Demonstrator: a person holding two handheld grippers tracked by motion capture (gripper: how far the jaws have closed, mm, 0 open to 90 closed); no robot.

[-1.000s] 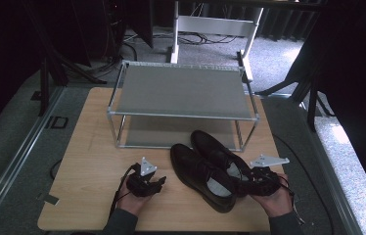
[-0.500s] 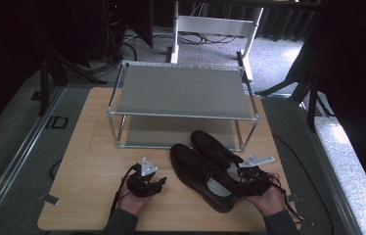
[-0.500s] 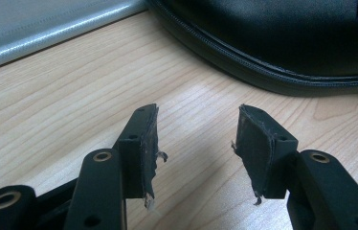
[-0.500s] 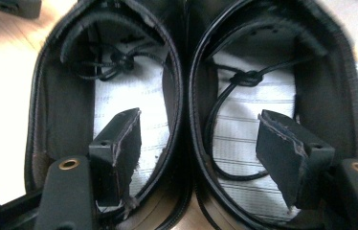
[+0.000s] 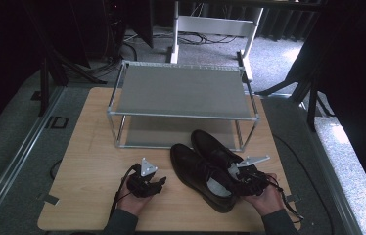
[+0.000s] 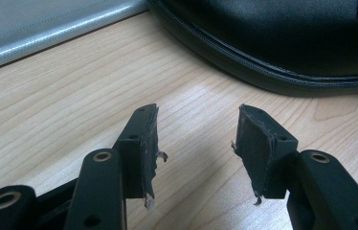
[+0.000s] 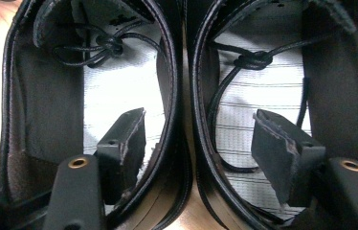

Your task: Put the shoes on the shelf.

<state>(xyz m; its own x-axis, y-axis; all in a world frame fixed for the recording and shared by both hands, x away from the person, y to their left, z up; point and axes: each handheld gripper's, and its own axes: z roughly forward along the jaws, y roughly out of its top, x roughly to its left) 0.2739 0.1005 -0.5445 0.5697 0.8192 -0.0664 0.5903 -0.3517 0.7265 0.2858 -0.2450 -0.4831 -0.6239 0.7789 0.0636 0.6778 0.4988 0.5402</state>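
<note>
In the lower centre of the high view, two black leather lace-up shoes (image 5: pixel 209 169) lie side by side on the light wooden table (image 5: pixel 90 161), in front of the grey metal two-shelf rack (image 5: pixel 183 93). The right gripper (image 7: pixel 198 153) is open, with one jaw inside each shoe. The left gripper (image 6: pixel 196 143) is also open, empty, low over the table just beside a shoe.

Around the evenly lit worktop (image 5: pixel 93 161) the room sinks into near-black — daylight perhaps from its right. Insoles (image 7: pixel 119 91) glare white — nearest jaws look soft.
</note>
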